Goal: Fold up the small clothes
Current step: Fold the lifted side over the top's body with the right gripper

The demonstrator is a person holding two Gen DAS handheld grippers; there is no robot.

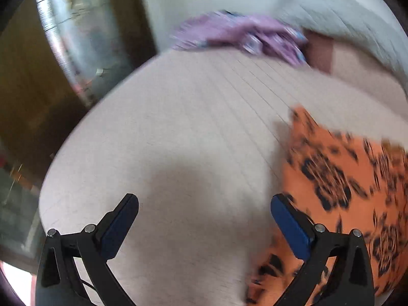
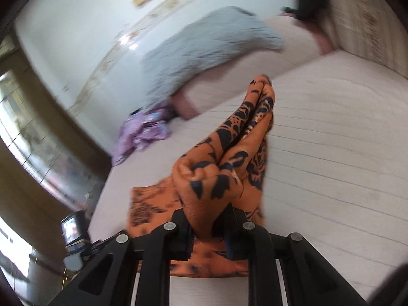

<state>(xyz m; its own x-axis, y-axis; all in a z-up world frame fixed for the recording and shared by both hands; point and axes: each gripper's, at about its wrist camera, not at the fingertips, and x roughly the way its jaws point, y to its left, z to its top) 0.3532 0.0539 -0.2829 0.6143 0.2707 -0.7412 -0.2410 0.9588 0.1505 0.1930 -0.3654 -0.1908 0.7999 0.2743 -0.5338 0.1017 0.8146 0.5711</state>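
- The right gripper (image 2: 207,225) has its jaws clenched on a bunched fold of the orange cloth with black flower print (image 2: 229,158); the gathered fabric rises from between the pads and stands up ahead of them, while the rest of the cloth hangs down to the bed (image 2: 331,153).
- The left gripper (image 1: 204,219) has its jaws released, spread wide with only bare mattress between them; the orange cloth (image 1: 344,183) lies just to its right, passing under the right finger.
- The bed's pale ribbed cover is otherwise bare nearby.
- A crumpled purple garment (image 2: 142,132) lies at the far left edge of the bed, well apart from the orange cloth.
- A grey pillow (image 2: 204,48) sits beyond it, against the wall.
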